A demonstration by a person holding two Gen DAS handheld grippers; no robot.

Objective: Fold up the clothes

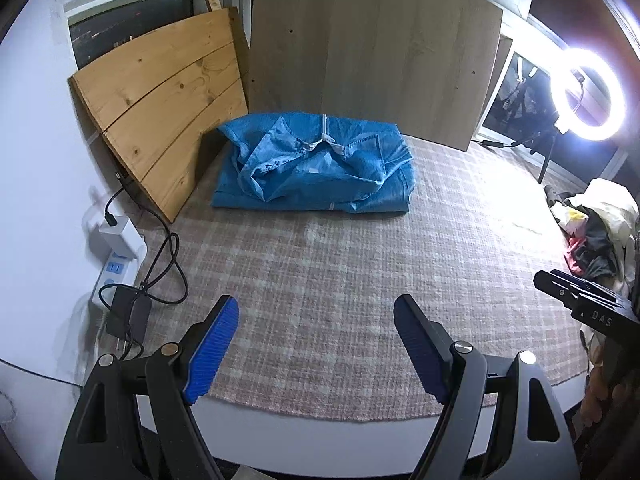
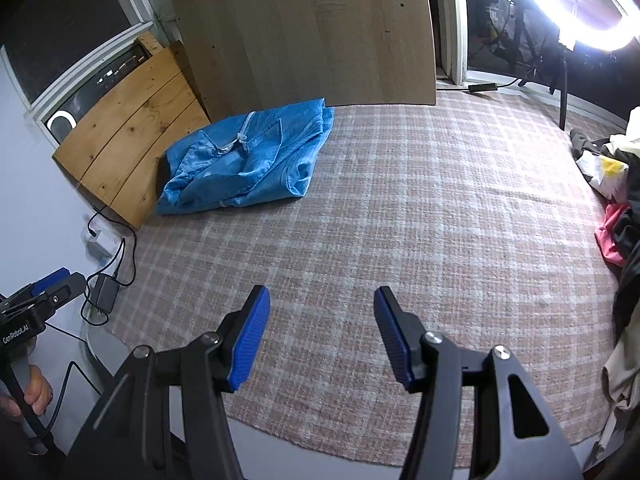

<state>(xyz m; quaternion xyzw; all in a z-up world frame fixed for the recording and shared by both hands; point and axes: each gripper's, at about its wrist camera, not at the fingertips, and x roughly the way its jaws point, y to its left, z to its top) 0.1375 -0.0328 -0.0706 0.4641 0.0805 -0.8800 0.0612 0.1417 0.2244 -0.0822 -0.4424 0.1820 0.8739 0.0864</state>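
A folded blue garment (image 1: 316, 168) with a white zipper lies at the far side of the checked pink cloth (image 1: 340, 280), against the leaning boards; the right wrist view has this blue garment (image 2: 244, 164) at the far left. My left gripper (image 1: 316, 312) hovers over bare cloth well short of it, jaws wide apart and holding nothing. My right gripper (image 2: 322, 300) is also open over bare cloth, with nothing between its blue pads (image 2: 250, 340). Each gripper shows at the edge of the other's view: the right gripper (image 1: 580, 300) and the left gripper (image 2: 40, 296), held by a hand (image 2: 38, 396).
A pile of mixed clothes (image 1: 592, 232) lies at the right edge of the cloth. A pine board (image 1: 160, 108) and a pale panel (image 1: 368, 48) lean at the back. A power strip (image 1: 116, 256), charger and cables lie at the left. A lit ring light (image 1: 588, 96) stands at the back right.
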